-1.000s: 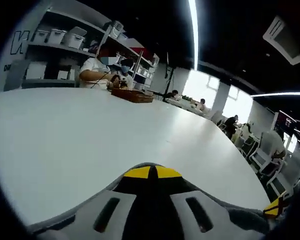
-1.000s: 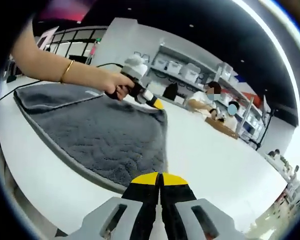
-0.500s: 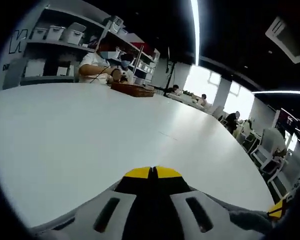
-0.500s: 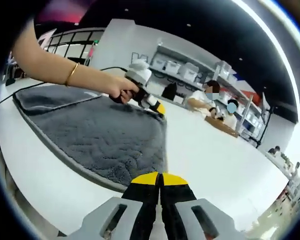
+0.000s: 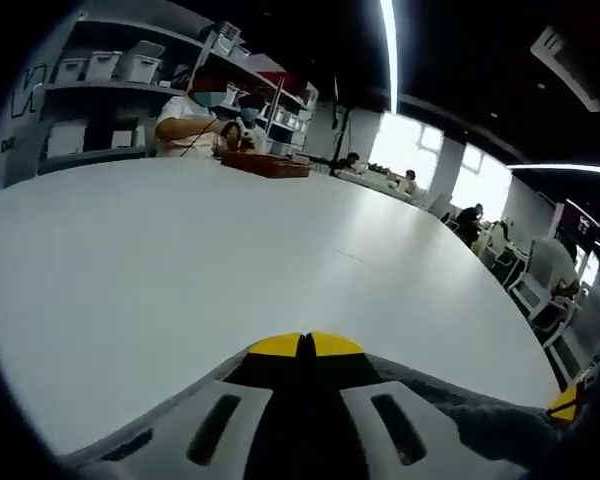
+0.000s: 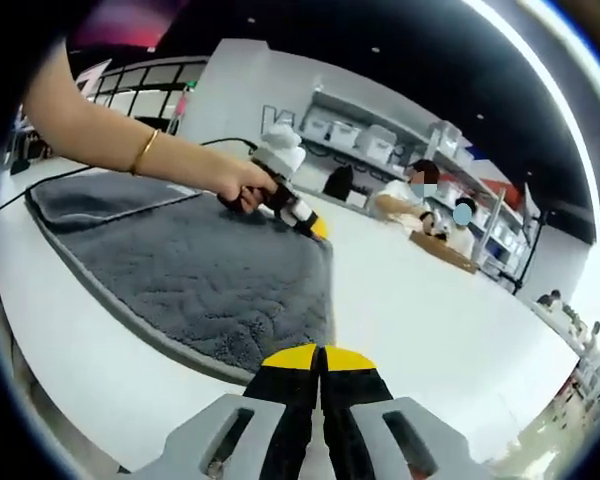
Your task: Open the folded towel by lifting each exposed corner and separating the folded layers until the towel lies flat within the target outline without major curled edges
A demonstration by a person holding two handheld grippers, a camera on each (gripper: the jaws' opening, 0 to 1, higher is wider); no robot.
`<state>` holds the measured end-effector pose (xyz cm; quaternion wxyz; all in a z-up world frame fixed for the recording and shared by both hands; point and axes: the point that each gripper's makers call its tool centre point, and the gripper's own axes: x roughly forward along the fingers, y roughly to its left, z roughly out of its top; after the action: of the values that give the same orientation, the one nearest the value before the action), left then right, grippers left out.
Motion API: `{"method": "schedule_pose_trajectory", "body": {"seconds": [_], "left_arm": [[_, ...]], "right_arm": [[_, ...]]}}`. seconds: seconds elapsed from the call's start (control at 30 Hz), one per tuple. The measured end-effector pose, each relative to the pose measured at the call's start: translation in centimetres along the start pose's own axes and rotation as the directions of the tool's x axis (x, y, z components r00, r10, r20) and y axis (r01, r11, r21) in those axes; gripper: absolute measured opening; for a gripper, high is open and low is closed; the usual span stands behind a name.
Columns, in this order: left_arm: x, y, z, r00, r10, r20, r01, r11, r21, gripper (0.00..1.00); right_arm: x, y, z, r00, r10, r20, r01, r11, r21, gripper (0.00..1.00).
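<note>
The grey towel (image 6: 195, 265) lies spread on the white table (image 6: 430, 310), with a folded strip along its far left side. My right gripper (image 6: 320, 357) is shut, its yellow tips on the towel's near right corner. A hand holds my left gripper (image 6: 318, 229) at the far right corner, low on the cloth. In the left gripper view that gripper (image 5: 305, 345) is shut too, with the towel (image 5: 495, 430) showing under and beside its jaws. The right gripper's yellow tip (image 5: 566, 402) peeks in at the lower right.
The table (image 5: 180, 260) stretches far ahead of the left gripper. At its far end a person (image 5: 195, 122) works beside a brown tray (image 5: 265, 165). Shelves with boxes (image 6: 365, 140) line the wall, and a black cable (image 6: 40, 185) runs along the towel's far left.
The left gripper and the hand holding it have shifted slightly right and lower at the far corner. The towel and the right gripper have hardly moved.
</note>
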<state>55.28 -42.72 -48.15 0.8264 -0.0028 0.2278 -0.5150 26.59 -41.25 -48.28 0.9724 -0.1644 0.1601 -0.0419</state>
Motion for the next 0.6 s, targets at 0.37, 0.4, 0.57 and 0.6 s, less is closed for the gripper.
{"method": "schedule_pose_trajectory", "body": {"seconds": [0.37,0.4,0.57,0.6], "left_arm": [[-2.7,-0.3,2.9,0.999,-0.009,0.049,0.006,0.998,0.068,0.00],[-3.0,-0.3,2.9,0.999,-0.010,0.047,0.007,0.997,0.076,0.00],[-4.4,0.6,2.8,0.999,0.004,0.038,-0.009,0.991,0.136,0.02],[-4.6,0.8,2.8,0.999,0.005,0.038,-0.010,0.991,0.131,0.02]], "right_arm": [[-0.4,-0.1,0.8,0.999,-0.016,0.030,0.016,1.000,-0.011,0.00],[-0.6,-0.1,1.0,0.999,-0.020,0.039,0.020,1.000,-0.008,0.00],[-0.9,-0.1,2.5,0.997,-0.024,0.079,0.022,1.000,0.016,0.00],[-0.8,0.3,2.8,0.996,-0.006,0.090,0.003,0.999,0.040,0.00]]}}
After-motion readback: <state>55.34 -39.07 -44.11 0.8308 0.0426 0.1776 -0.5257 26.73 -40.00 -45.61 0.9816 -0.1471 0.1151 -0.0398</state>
